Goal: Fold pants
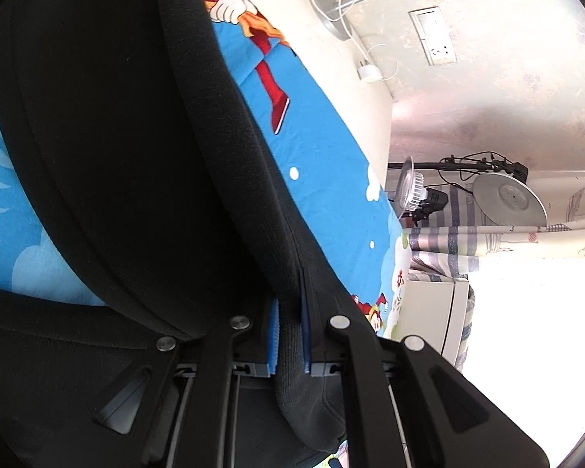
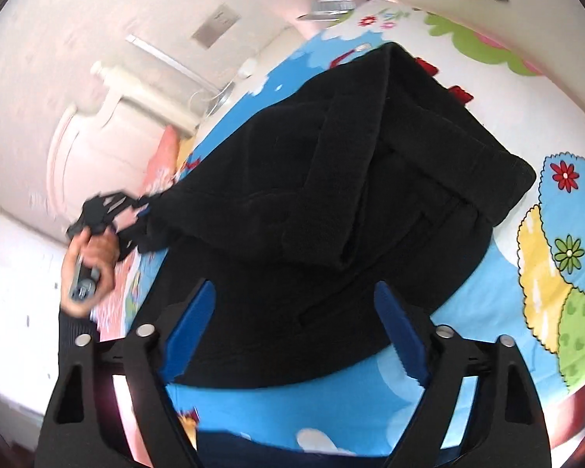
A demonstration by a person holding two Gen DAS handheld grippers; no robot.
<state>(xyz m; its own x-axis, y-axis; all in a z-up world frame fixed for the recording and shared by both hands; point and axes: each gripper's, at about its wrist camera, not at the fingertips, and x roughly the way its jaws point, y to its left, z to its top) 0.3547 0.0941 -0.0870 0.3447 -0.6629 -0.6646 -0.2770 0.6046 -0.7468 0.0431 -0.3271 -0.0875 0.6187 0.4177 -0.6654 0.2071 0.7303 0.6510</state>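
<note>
On the cartoon-print bed sheet (image 2: 487,304) the black pants (image 2: 351,202) lie half folded, the left gripper (image 1: 290,335) clamped on a ribbed edge and the right gripper (image 2: 292,335) wide open, holding nothing, so a one-sided pull would likely drag the fold askew.

- Home bedroom
- bed with cartoon-print bedsheet (image 2: 487,312), blue with flowers and clouds
- white carved headboard (image 2: 97,124)
- wall sockets (image 1: 435,35), charger cable (image 1: 366,66) plugged nearby
- striped curtain (image 1: 448,245) by bright window
- lamp on stand (image 1: 409,191)
</note>
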